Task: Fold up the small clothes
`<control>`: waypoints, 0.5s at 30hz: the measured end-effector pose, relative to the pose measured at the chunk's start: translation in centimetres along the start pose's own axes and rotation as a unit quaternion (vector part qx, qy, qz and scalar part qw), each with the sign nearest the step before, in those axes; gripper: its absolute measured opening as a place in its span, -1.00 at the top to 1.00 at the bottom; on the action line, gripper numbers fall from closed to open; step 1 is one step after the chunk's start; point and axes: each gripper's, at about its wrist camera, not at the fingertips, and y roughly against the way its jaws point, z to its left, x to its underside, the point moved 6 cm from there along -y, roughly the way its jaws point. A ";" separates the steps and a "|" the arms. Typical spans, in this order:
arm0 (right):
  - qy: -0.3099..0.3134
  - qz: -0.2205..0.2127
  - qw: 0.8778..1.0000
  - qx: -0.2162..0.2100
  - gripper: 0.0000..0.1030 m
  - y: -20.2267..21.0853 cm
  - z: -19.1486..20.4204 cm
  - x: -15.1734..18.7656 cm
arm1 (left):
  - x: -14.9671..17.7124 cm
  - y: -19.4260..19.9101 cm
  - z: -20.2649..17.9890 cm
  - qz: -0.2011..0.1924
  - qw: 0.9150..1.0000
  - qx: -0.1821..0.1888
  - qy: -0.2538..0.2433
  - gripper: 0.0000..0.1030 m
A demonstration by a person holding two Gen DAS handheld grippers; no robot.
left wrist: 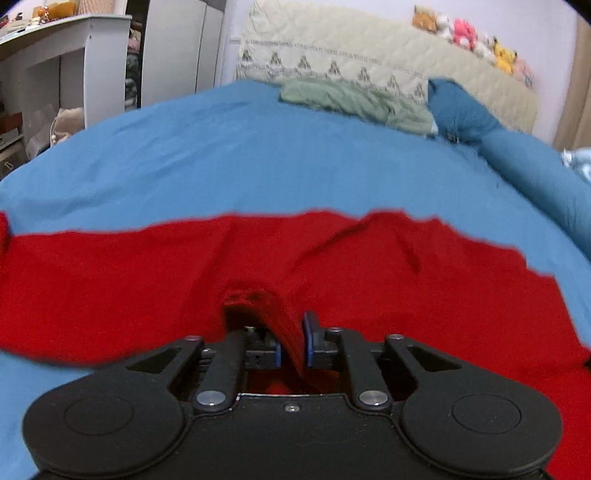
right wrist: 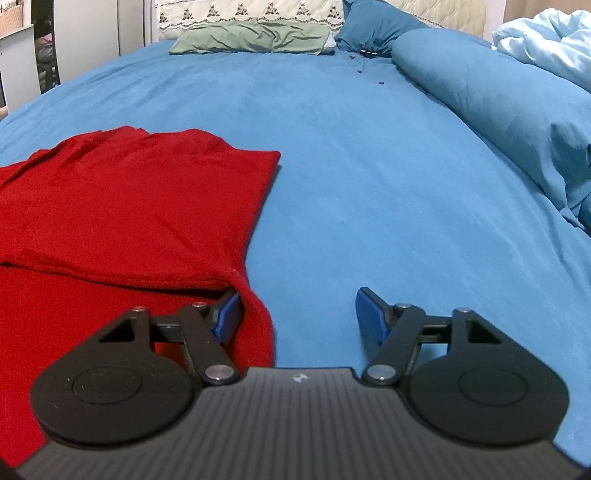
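Observation:
A red garment point(left wrist: 258, 266) lies spread across the blue bed sheet point(left wrist: 229, 158). My left gripper point(left wrist: 292, 345) is shut on a pinched fold of the red garment, which rises between its blue pads. In the right wrist view the red garment point(right wrist: 129, 206) lies at the left, partly folded over itself. My right gripper point(right wrist: 301, 317) is open at the garment's near right corner. Its left finger point(right wrist: 227, 315) sits under the cloth edge and its right finger point(right wrist: 371, 317) is over bare sheet.
A green pillow point(left wrist: 354, 99) and a quilted headboard point(left wrist: 369, 48) with plush toys point(left wrist: 472, 37) are at the far end. A dark blue pillow point(right wrist: 373, 29), a rolled blue duvet point(right wrist: 498, 110) and light blue bedding point(right wrist: 546, 40) lie at the right. White furniture point(left wrist: 74, 55) stands at the left.

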 end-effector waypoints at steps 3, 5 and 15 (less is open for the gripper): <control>-0.001 0.011 1.000 -0.004 -0.59 0.7 -0.3 0.1 | 1.5 1.8 1.1 0.021 1.000 -0.007 -0.018 0.41; 0.004 0.012 1.000 -0.013 -0.59 1.6 0.0 0.0 | 1.9 3.5 1.5 0.018 1.000 0.001 -0.024 0.27; -0.005 -0.047 0.990 -0.134 -0.59 2.5 7.6 -3.4 | -1.0 1.9 -1.7 -0.010 0.999 0.033 -0.037 -0.16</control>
